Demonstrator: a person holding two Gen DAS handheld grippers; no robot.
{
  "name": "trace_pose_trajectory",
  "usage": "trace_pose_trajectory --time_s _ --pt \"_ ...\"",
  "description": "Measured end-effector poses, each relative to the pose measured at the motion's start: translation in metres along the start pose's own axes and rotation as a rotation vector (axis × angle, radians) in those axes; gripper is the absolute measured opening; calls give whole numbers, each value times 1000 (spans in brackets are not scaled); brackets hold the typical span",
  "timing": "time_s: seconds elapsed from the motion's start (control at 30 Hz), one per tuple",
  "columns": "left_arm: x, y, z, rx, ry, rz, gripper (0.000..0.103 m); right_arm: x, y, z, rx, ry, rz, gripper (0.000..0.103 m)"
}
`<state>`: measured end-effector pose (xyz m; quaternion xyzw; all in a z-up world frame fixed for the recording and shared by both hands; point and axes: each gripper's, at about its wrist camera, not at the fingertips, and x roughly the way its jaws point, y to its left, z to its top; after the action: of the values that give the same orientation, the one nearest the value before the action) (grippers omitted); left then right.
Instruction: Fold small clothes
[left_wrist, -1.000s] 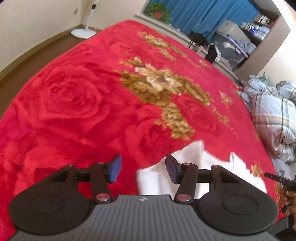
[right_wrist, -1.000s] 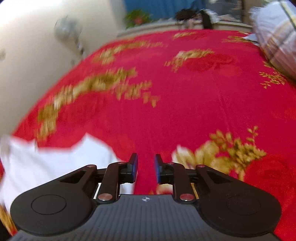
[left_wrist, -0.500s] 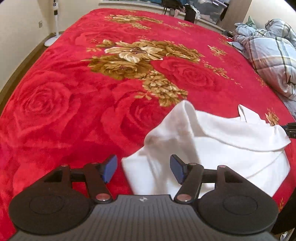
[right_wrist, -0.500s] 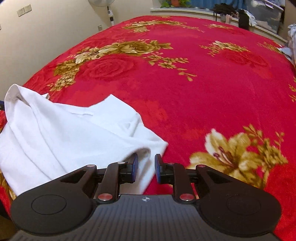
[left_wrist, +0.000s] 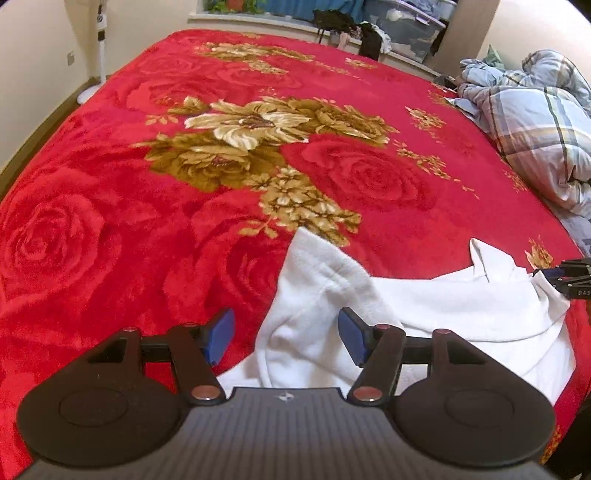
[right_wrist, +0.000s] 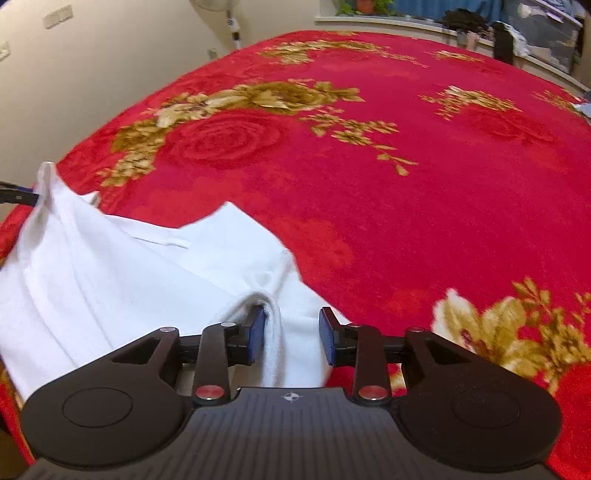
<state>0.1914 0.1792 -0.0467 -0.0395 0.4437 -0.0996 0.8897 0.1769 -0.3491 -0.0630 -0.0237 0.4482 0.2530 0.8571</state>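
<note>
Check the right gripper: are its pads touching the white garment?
Cannot tell. In the right wrist view the right gripper, jaws just opening, straddles a fold of the white garment; cloth crowds the left pad, but no contact or gap shows plainly.

- The white garment (left_wrist: 436, 314) is soft matt cloth, slightly fuzzy like fleece, with a stitched hem.
- The red blanket (left_wrist: 110, 221) is plush, velvety pile with a gold flower pattern.
- The left gripper (left_wrist: 286, 338) and right gripper (right_wrist: 291, 339) are matt black plastic with blue rubbery pads, shiny metal pivot pins and a ribbed grey body.
- The checked quilt (left_wrist: 535, 129) is smooth, crumpled cotton-like cloth.
</note>
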Motion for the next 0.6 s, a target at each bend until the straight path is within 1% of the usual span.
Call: trace_pose_trajectory --time_s 0.03,0.07,0.1,0.13,0.17,0.2,0.27,0.3,0.37,0.4,0.43,0.47,0.5,0.53,0.57,0.6 --pt "0 -1 1 8 -13 4 52 0 2 0 -8 -4 14 34" --pt "-1 0 2 9 -23 -2 30 0 3 0 -12 -7 22 34" --pt "-3 1 3 2 -31 -16 20 1 4 1 -12 -5 26 33" --pt "-5 3 4 -10 -46 -30 19 1 4 1 -10 -4 27 33" --pt "-8 4 5 -13 -61 -38 13 1 5 2 -11 -5 26 33" --pt "-10 4 6 -11 -77 -44 12 1 5 2 -11 -9 27 31" --pt "-15 6 7 -18 -108 -56 10 0 3 3 2 -24 36 18" --pt "-17 7 8 -30 -117 -63 10 -1 1 3 21 -31 51 7" --pt "-17 12 10 -67 -128 -52 9 -4 -4 4 67 -50 80 4" --pt "-17 17 11 -112 -127 -47 9 -5 -10 5 116 -65 89 4" --pt "-14 25 11 -186 -116 -41 9 -6 -18 5 195 -71 98 3" --pt "-9 33 10 -259 -91 -30 9 -5 -30 4 302 -73 101 3" --pt "-3 39 8 -311 -50 -10 9 -3 -41 1 409 -63 79 3" --pt "2 42 7 -336 -15 11 9 2 -52 -5 516 -28 39 3" --pt "6 43 6 -347 8 20 9 7 -59 -11 594 3 27 3" --pt "7 43 6 -349 13 19 9 10 -63 -18 660 23 37 4"
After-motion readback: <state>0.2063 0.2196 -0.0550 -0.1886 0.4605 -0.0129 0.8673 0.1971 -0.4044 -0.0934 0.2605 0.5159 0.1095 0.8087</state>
